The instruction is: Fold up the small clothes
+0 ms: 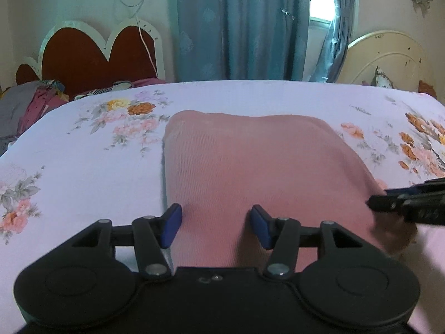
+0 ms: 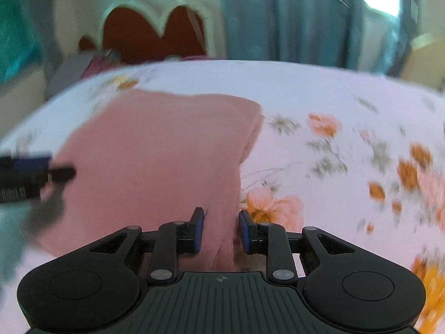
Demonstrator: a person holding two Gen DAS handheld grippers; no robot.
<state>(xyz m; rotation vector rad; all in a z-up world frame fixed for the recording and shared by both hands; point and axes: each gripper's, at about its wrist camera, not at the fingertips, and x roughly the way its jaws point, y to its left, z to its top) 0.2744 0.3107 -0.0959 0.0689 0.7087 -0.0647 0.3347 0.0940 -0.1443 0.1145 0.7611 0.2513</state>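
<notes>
A pink ribbed garment (image 1: 250, 161) lies folded flat on the floral bed sheet (image 1: 83, 172). My left gripper (image 1: 216, 226) is open, its blue pads straddling the garment's near left part. My right gripper (image 2: 221, 229) is open with a narrower gap, and the garment's near right edge (image 2: 217, 239) lies between its pads. The garment (image 2: 155, 156) fills the left middle of the right wrist view, which is blurred. The right gripper shows at the right edge of the left wrist view (image 1: 372, 203); the left gripper shows at the left edge of the right wrist view (image 2: 71, 172).
The bed sheet (image 2: 333, 167) spreads wide around the garment. A pile of clothes (image 1: 36, 103) lies at the far left by a red headboard (image 1: 91, 58). Blue curtains (image 1: 239, 25) and a cream headboard (image 1: 389, 55) stand behind the bed.
</notes>
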